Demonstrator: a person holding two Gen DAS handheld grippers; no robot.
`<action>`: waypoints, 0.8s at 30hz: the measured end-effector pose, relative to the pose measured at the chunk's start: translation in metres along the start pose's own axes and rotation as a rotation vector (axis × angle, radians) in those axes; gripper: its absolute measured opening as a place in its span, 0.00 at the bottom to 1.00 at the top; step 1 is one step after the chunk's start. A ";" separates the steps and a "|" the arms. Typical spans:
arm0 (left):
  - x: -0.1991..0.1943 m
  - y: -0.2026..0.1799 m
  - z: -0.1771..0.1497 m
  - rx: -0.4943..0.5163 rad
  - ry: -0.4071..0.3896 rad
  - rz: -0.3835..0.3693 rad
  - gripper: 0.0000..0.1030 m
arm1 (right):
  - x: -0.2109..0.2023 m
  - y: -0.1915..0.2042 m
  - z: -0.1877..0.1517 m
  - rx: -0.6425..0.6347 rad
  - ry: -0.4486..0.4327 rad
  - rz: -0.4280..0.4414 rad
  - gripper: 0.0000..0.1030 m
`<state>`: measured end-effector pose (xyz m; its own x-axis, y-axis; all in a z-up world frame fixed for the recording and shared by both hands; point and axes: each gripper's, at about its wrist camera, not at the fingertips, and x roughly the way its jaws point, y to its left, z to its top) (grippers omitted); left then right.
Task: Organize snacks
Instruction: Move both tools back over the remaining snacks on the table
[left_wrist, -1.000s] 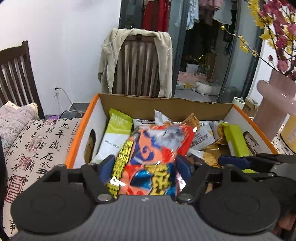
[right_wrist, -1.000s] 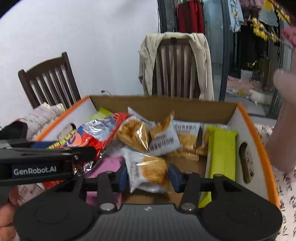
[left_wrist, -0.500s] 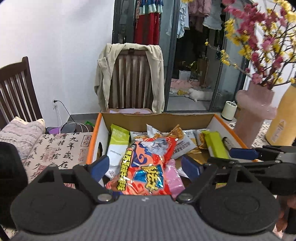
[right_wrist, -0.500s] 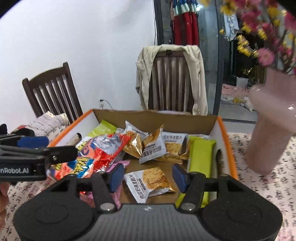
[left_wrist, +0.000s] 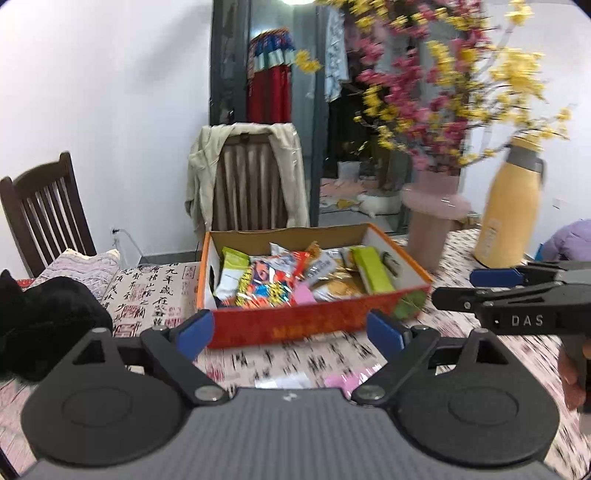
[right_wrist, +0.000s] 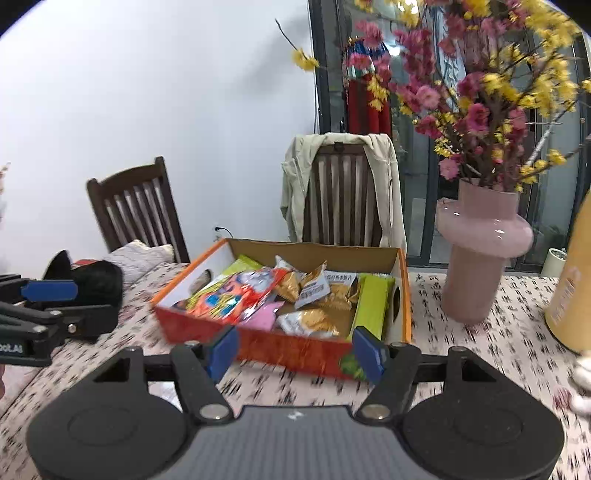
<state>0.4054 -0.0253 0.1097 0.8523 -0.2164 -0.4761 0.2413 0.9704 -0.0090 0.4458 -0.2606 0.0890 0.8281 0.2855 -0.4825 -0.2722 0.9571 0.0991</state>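
An orange cardboard box (left_wrist: 295, 326) (right_wrist: 284, 349) stands on the table, filled with snack packets. A red-orange chip bag (left_wrist: 264, 286) (right_wrist: 232, 299), a green bar (left_wrist: 371, 269) (right_wrist: 371, 306) and a biscuit packet (right_wrist: 308, 321) lie inside. My left gripper (left_wrist: 291, 332) is open and empty, just in front of the box. My right gripper (right_wrist: 295, 349) is open and empty, also in front of the box. A pink packet (left_wrist: 345, 380) and a white packet (left_wrist: 284, 382) lie on the table under my left gripper.
A pink vase (right_wrist: 480, 254) with flowers and a yellow bottle (left_wrist: 509, 218) stand right of the box. A black cloth item (left_wrist: 44, 325) lies at the left. Two wooden chairs (right_wrist: 347, 192) stand behind the calligraphy-print tablecloth (right_wrist: 498, 354).
Both grippers let go of their packets in the box, opened and pulled back and up. The box now sits farther away in both views.
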 end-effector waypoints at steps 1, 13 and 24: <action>-0.013 -0.004 -0.007 0.006 -0.011 0.005 0.89 | -0.011 0.002 -0.006 -0.001 -0.009 0.004 0.70; -0.123 -0.032 -0.108 0.010 -0.069 0.072 0.94 | -0.126 0.050 -0.093 -0.039 -0.076 0.057 0.75; -0.167 -0.032 -0.206 -0.018 0.071 0.136 0.94 | -0.190 0.087 -0.203 -0.014 0.000 -0.030 0.80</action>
<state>0.1595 0.0016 0.0089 0.8414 -0.0757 -0.5351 0.1171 0.9922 0.0437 0.1655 -0.2418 0.0122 0.8359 0.2562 -0.4854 -0.2539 0.9646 0.0718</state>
